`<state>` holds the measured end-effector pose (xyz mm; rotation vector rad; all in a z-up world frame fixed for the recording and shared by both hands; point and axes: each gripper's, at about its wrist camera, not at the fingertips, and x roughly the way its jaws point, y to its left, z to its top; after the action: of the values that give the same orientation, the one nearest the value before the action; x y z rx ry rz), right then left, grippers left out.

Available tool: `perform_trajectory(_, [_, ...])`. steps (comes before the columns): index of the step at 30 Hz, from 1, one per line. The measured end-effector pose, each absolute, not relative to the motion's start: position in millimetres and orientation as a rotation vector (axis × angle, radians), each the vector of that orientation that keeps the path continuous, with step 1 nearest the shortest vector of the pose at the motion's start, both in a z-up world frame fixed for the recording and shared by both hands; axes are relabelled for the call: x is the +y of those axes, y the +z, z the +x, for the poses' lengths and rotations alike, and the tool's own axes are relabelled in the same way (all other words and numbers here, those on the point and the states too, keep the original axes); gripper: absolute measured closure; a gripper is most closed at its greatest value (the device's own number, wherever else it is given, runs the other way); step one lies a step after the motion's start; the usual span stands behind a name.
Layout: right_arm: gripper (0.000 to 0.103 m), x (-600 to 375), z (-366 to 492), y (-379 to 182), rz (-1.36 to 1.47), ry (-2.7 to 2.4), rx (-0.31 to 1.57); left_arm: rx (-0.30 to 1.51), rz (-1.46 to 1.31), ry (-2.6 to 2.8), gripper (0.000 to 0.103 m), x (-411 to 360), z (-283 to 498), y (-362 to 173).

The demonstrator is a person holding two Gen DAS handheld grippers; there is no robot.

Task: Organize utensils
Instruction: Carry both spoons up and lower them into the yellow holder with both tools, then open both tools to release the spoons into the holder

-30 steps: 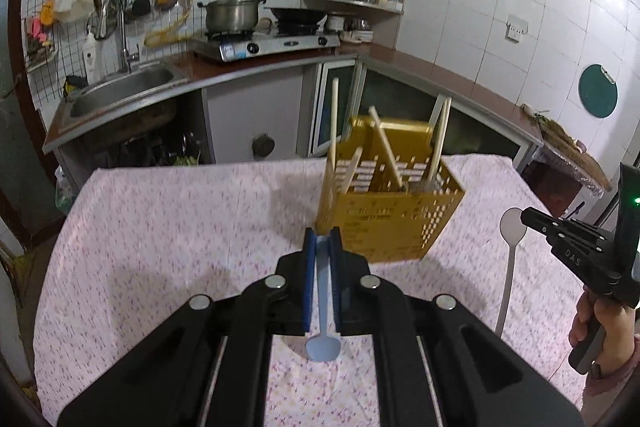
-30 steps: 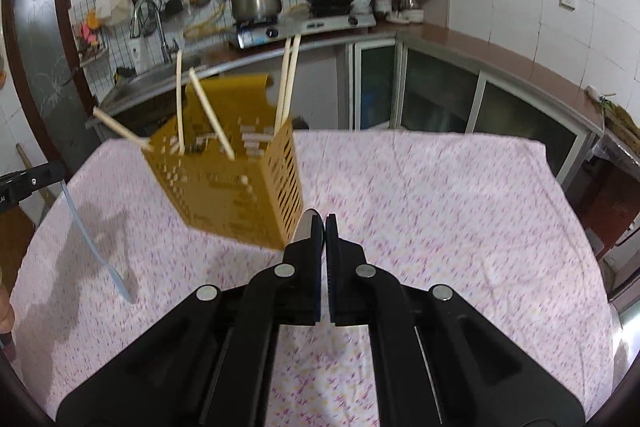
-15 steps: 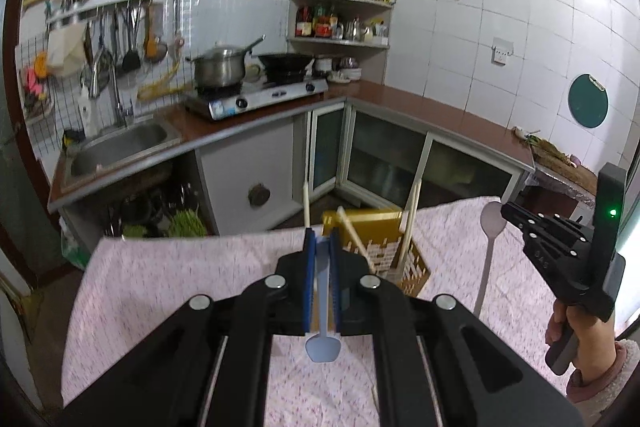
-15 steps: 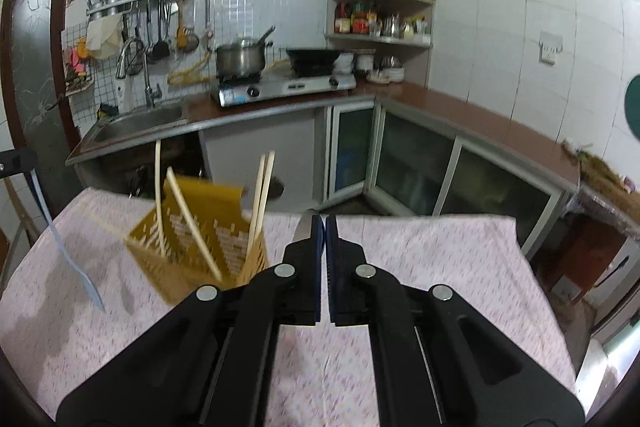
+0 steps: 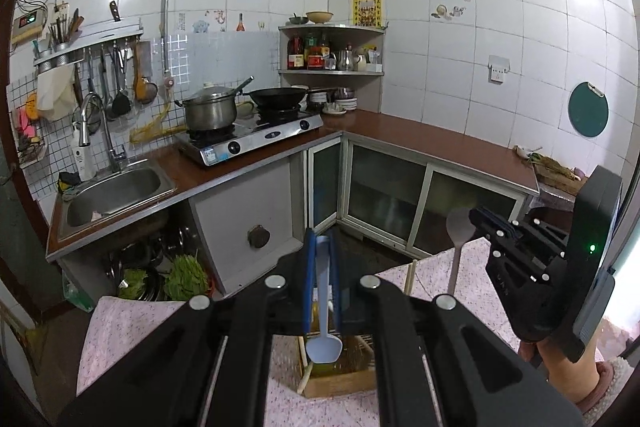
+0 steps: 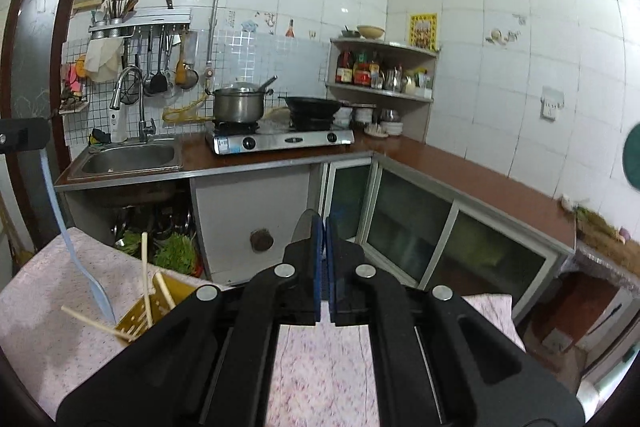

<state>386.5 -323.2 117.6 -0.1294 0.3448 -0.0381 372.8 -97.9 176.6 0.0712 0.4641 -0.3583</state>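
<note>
My left gripper (image 5: pixel 321 239) is shut on the handle of a light blue spoon (image 5: pixel 323 349), whose bowl hangs back toward the camera. Below it, the yellow slotted basket (image 5: pixel 340 381) is mostly hidden by the gripper. At the right, my right gripper (image 5: pixel 478 219) is shut on a grey spoon (image 5: pixel 459 227), bowl up. In the right wrist view my right gripper (image 6: pixel 323 223) is shut, with the grey spoon (image 6: pixel 303 227) showing as a sliver beside its fingers. The basket (image 6: pixel 138 319) with chopsticks (image 6: pixel 146 267) sits lower left, under the blue spoon (image 6: pixel 66 231) that hangs from my left gripper (image 6: pixel 22 139).
The table wears a pink floral cloth (image 6: pixel 320 367). Beyond it runs an L-shaped brown counter (image 5: pixel 440 143) with a sink (image 5: pixel 116 187), a stove (image 5: pixel 256 139) bearing a pot and a wok, and a corner shelf (image 5: pixel 332 71). A person's hand (image 5: pixel 560 367) holds the right gripper.
Both grippers have risen and tipped upward with their spoons. The basket has dropped from the middle of each view to the bottom edge, and the kitchen wall now fills the frames.
</note>
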Motion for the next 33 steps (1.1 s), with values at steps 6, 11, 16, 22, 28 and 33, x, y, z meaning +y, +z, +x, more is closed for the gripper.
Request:
perform_trajectory(6, [0.1, -322, 405, 105, -0.146, -0.048, 0.302, 0.504, 0.071, -0.365, 0.095, -101, 394, 145])
perform_trajectory(11, [0.1, -319, 415, 83, -0.152, -0.051, 0.299, 0.539, 0.077, -0.362, 0.095, -103, 408, 121])
perform_trajectory(16, [0.1, -315, 419, 69, -0.153, -0.047, 0.301, 0.557, 0.056, -0.369, 0.095, -99, 411, 104])
perform_trajectory(22, [0.1, -306, 415, 42, -0.16, 0.002, 0.326, 0.595, 0.03, -0.359, 0.095, -91, 417, 79])
perform_trajectory(28, [0.099, -298, 412, 24, -0.15, 0.104, 0.4, 0.628, -0.004, -0.357, 0.095, -83, 422, 70])
perform_trajectory(33, [0.096, -305, 408, 29, -0.085, 0.157, 0.449, 0.639, -0.021, -0.367, 0.094, -80, 420, 77])
